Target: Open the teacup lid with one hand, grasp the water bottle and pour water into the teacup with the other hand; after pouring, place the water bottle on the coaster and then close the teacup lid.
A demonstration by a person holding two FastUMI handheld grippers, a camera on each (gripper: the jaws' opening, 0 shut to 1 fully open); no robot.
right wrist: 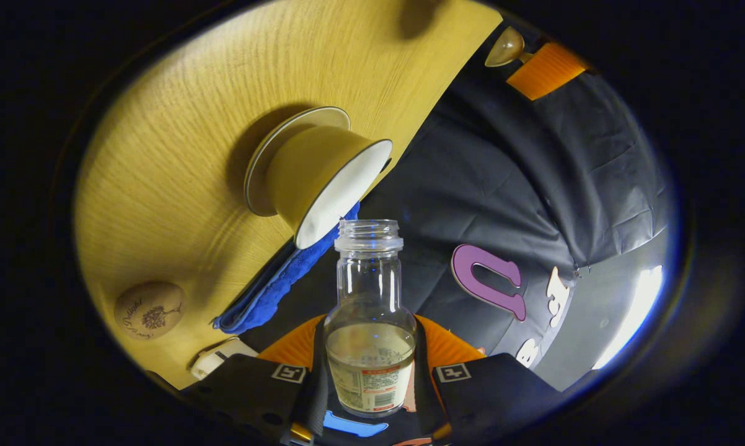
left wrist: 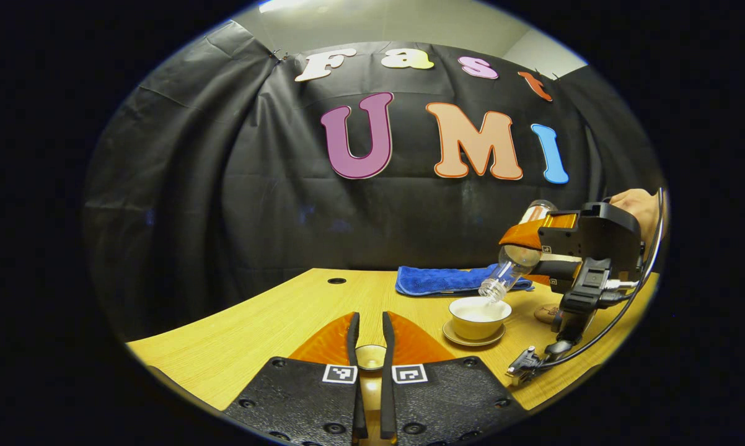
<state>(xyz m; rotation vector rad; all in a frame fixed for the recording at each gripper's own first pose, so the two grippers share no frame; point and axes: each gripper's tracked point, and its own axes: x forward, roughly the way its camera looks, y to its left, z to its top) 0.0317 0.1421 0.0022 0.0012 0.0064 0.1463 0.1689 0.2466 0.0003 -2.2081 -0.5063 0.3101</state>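
My left gripper (left wrist: 370, 334) is shut on the small beige teacup lid (left wrist: 370, 357), held above the table's near side. To its right, the open cream teacup (left wrist: 479, 317) stands on its saucer (left wrist: 473, 339). My right gripper (left wrist: 522, 237) is shut on the clear water bottle (left wrist: 509, 269), tilted mouth-down just above the cup's rim. In the right gripper view the uncapped bottle (right wrist: 370, 291) sits between that gripper's fingers (right wrist: 370, 337), some water still inside, and its mouth points at the teacup (right wrist: 323, 179). The round wooden coaster (right wrist: 149, 310) lies bare beside the cup.
A folded blue towel (left wrist: 453, 280) lies behind the cup near the wall. The wooden table (left wrist: 255, 334) has a cable hole (left wrist: 336, 280) at the back left. A black cable (left wrist: 595, 337) hangs from the right gripper down to the table. A hand (left wrist: 636, 207) holds that gripper.
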